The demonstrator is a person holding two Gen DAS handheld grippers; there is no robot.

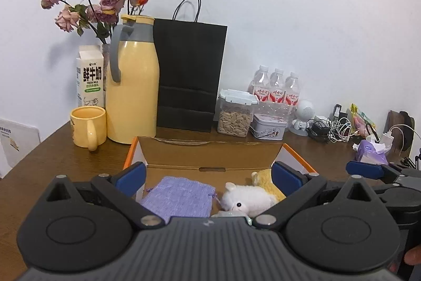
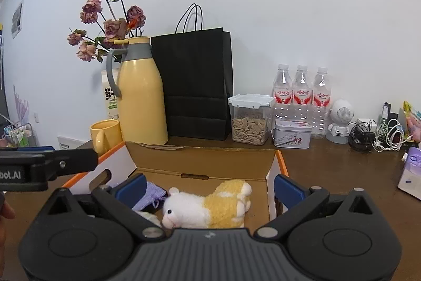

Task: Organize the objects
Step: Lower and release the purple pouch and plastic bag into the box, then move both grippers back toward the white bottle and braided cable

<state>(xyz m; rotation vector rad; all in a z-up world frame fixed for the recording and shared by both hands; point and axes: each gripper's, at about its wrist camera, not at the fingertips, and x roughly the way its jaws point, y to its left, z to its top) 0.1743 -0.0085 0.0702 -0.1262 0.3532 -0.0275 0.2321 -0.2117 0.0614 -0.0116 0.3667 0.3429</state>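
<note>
An open cardboard box [image 1: 210, 157] [image 2: 205, 162] with orange edges sits on the wooden table in front of both grippers. Inside it lie a lilac knitted pouch [image 1: 179, 198] [image 2: 152, 195] on the left and a white and yellow plush animal [image 1: 250, 198] [image 2: 208, 207] on the right. My left gripper [image 1: 209, 175] hovers above the box's near side, open, with nothing between its blue pads. My right gripper [image 2: 209, 186] is likewise open and empty above the plush. The right gripper's finger [image 1: 368, 169] shows at the right of the left wrist view.
Behind the box stand a yellow mug [image 1: 88, 127], a yellow thermos jug [image 1: 134, 86], a milk carton [image 1: 89, 78], dried roses, a black paper bag [image 1: 188, 75], a seed container [image 1: 235, 112], a tin [image 1: 268, 127], three water bottles [image 1: 276, 86], a small white robot figure [image 2: 340, 121], tangled cables [image 2: 379, 134] and a tissue pack [image 1: 371, 149].
</note>
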